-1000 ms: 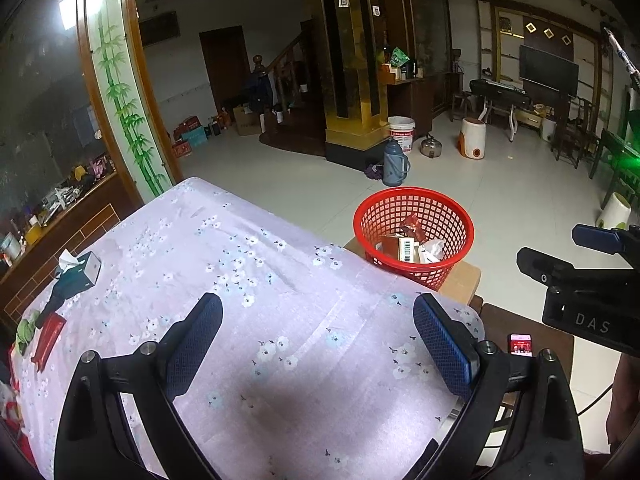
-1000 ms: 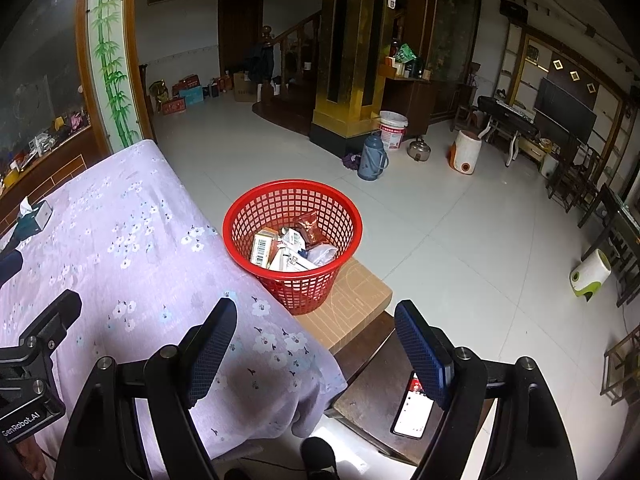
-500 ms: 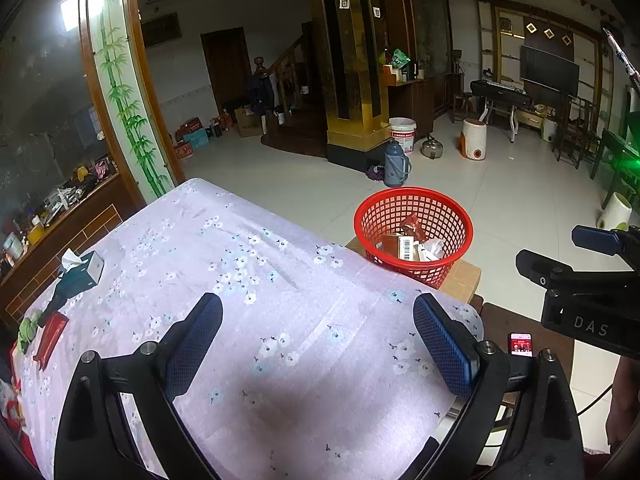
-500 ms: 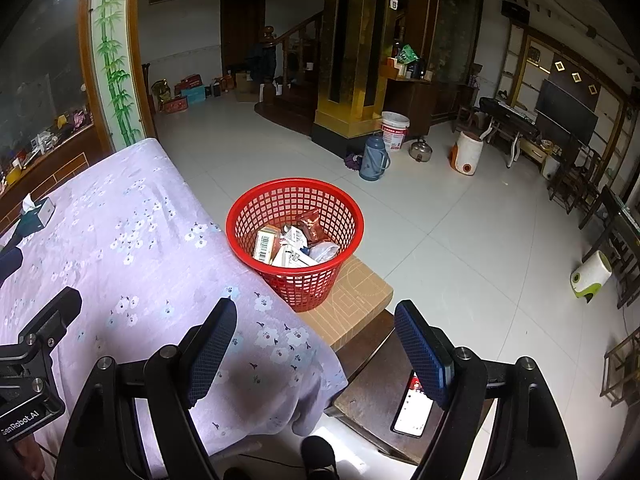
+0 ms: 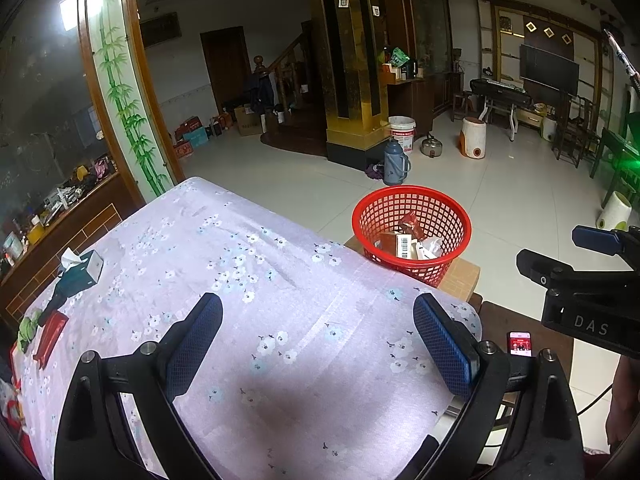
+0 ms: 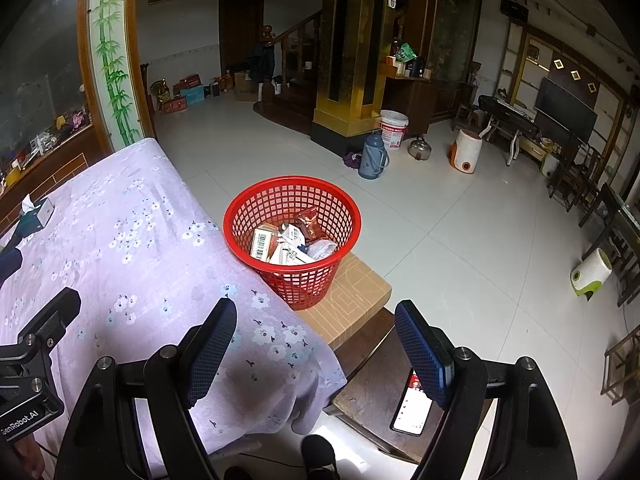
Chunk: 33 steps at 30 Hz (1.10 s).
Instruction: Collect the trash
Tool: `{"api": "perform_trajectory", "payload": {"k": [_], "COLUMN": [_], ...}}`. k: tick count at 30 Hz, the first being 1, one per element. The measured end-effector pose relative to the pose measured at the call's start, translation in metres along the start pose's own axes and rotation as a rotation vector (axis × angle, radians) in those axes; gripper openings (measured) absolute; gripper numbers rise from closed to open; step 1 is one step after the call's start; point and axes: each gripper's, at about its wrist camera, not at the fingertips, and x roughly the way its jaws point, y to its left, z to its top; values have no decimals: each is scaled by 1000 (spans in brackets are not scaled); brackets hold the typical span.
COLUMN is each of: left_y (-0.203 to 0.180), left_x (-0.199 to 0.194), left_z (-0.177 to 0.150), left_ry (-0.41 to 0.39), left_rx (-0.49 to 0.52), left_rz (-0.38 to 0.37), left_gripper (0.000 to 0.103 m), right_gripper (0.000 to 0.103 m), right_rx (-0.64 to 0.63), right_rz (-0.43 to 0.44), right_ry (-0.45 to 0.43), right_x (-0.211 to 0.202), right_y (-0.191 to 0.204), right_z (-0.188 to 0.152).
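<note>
the left gripper [image 5: 316, 344] hung over the near part of the table [image 5: 224, 248], its blue pads spread wide and nothing between them. the right gripper [image 6: 316, 344] was likewise released and empty, poised above the table's corner where the lilac cloth [image 6: 132, 240] with pale flowers dropped over the edge.

the red basket [image 6: 240, 216] stood on a cardboard box [image 6: 356, 300] just beside that corner, touching or nearly touching the cloth. inside it lay the trash [image 6: 288, 244]: a carton with a barcode, a brown-red wrapper, white packets and a clear bag, piled together below the rim. in the left view the same basket [image 5: 360, 216] sat beyond the table's far right corner.

a tissue box [image 5: 82, 270] rested near the left edge of the table, and further down that edge a red packet [image 5: 50, 336] lay next to something green [image 5: 28, 328], too small to make out. a phone [image 6: 412, 408] with a lit screen lay on a dark low stand [image 6: 368, 372] below the box. the middle of the cloth held nothing but its pattern.
</note>
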Motion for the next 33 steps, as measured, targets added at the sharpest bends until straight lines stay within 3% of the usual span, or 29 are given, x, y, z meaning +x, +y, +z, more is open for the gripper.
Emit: {"api": "perform_trajectory", "payload": {"k": [24, 28, 33], "left_y": [2, 22, 76], "left_x": [5, 11, 14], "left_z": [-9, -21, -63], "left_ry": [28, 69, 155], "left_rx": [-37, -106, -252], "left_rz": [15, 45, 170], "left_gripper": [95, 95, 95], "right_gripper": [85, 85, 85], "right_rx": [-30, -70, -207], "right_rz": [17, 47, 119], "right_ry": [21, 54, 121], "right_x": [15, 31, 58], "right_y": [6, 26, 85], "right_z": [6, 8, -2]}}
